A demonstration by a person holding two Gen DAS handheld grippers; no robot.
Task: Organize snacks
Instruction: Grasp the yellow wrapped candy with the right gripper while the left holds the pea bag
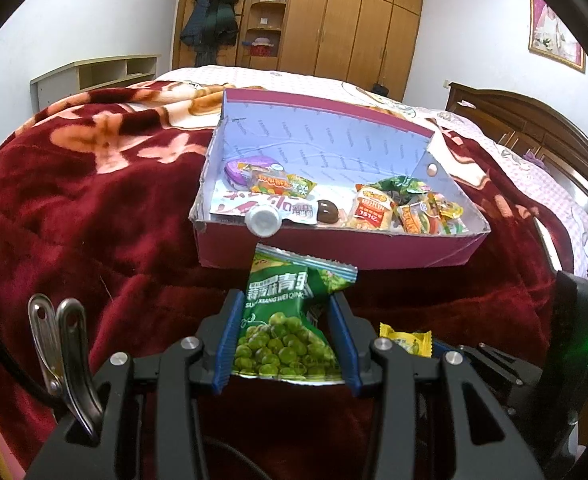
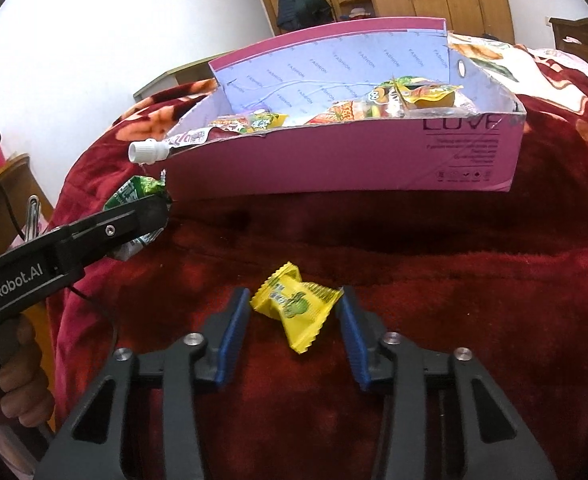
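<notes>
A green pea packet point(image 1: 286, 332) stands upright between the blue pads of my left gripper point(image 1: 286, 296), which is shut on its sides just in front of the pink box point(image 1: 333, 252). The right wrist view shows that same packet point(image 2: 134, 192) in the left gripper point(image 2: 150, 208), near the box's left corner. A small yellow candy point(image 2: 294, 308) lies on the red blanket. My right gripper point(image 2: 295, 296) is closed on it, and both pads touch the wrapper's ends. Several snack packets and a white-capped pouch point(image 1: 264, 220) lie inside the box point(image 2: 333, 164).
The box sits on a dark red flowered blanket point(image 1: 94, 200) that covers a bed. A metal clip point(image 1: 62, 344) hangs at the left gripper's side. A hand point(image 2: 18, 380) holds the left gripper's handle. A wooden wardrobe point(image 1: 353, 20) and a headboard point(image 1: 533, 128) stand behind.
</notes>
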